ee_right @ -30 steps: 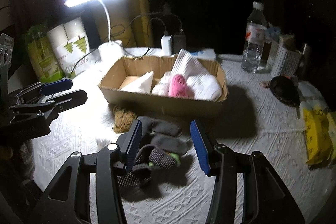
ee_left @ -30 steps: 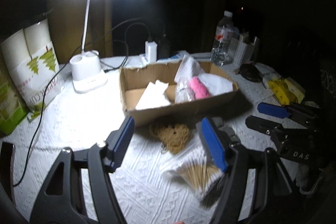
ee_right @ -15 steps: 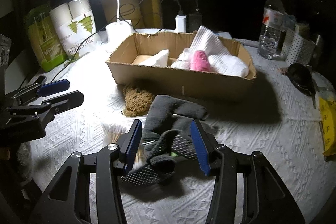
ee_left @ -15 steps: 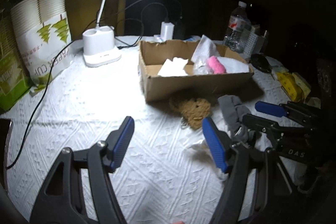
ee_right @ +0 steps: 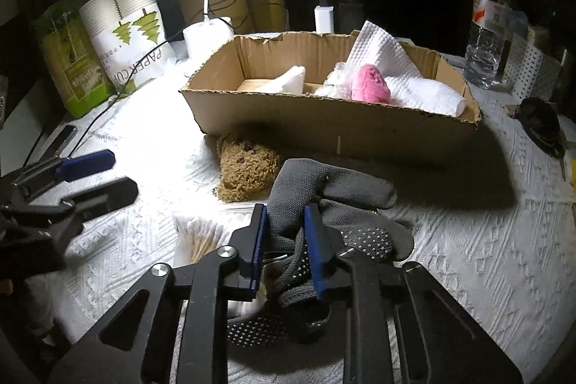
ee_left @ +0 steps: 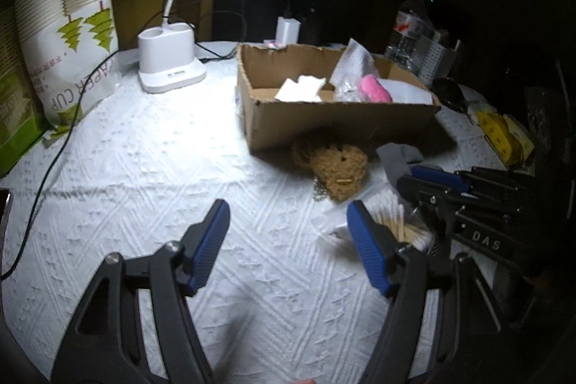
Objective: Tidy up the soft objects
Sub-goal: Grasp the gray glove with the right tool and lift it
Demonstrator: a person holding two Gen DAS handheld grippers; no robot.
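Right wrist view, and nearest the lens the right gripper (ee_right: 284,233) has its blue pads pinched onto the grey knitted socks with dotted soles (ee_right: 334,200), a fold of fabric squeezed between them. The socks lie in a heap on the white embossed tablecloth (ee_right: 486,240), in front of the open brown cardboard box (ee_right: 324,128) and apart from it. Just left of the socks, a clear packet of wooden cotton swabs (ee_right: 205,236) lies flat. Between socks and box sits a tan crocheted soft toy (ee_right: 248,164), right up against the box's front wall. Left of the box, the left gripper (ee_right: 97,175) hangs over the cloth.

Over to the left wrist view: the left gripper (ee_left: 288,236) stands wide with nothing between its pads, only bare cloth below.

Inside the box, a folded white tissue (ee_right: 284,81) on the left, then a pink fluffy soft piece (ee_right: 370,85) and a white waffle-textured cloth (ee_right: 406,78) on the right. Behind the box, a white desk lamp (ee_right: 207,31) and a white charger plug (ee_right: 324,17). Far left of the box stands a sleeve of paper cups (ee_right: 126,31); to its far right, a clear plastic water bottle (ee_right: 486,27).
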